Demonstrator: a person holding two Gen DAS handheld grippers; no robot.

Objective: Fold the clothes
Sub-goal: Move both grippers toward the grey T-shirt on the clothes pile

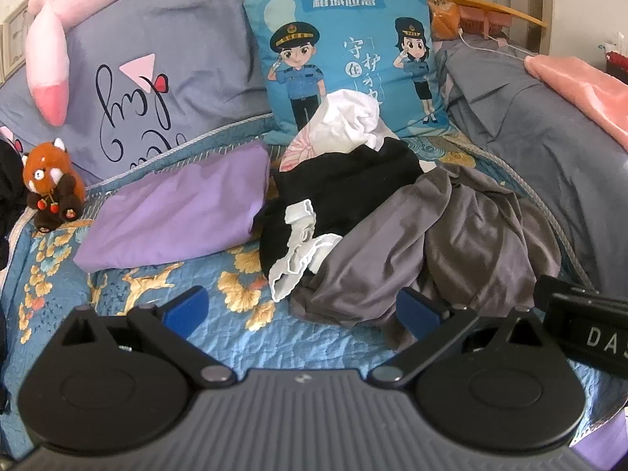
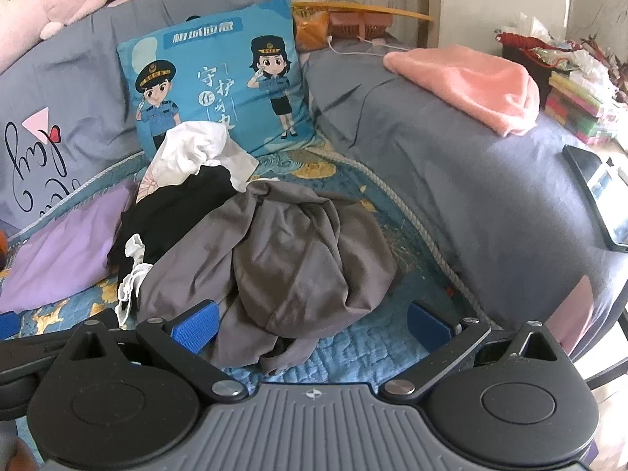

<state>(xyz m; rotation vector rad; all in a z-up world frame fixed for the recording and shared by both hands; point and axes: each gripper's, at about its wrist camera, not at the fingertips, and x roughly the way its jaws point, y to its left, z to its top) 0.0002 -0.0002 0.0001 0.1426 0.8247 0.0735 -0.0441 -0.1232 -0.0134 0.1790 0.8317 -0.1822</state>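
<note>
Bedding in blue with a gold floral quilt (image 1: pixel 243 337) carries the work, and your landmark is the blue cartoon cushion (image 1: pixel 345 55) at the head.

Directly in front of that cushion the clothes sit in one crumpled heap: a white garment (image 1: pixel 349 121) against the cushion's lower edge, a black garment (image 1: pixel 345 192) in front of it, and a grey garment (image 2: pixel 290 259) nearest you, bunched and unfolded. To the cushion's left and nearer you, a purple piece (image 1: pixel 176 212) lies flat with squared edges; it appears folded, so judge one item done and three outstanding.

Your left gripper (image 1: pixel 302 310) hovers over the quilt at the heap's near edge, jaws spread wide and holding nothing. Your right gripper (image 2: pixel 310 322) is likewise released, its fingers straddling the grey garment's near hem without pinching it.
</note>
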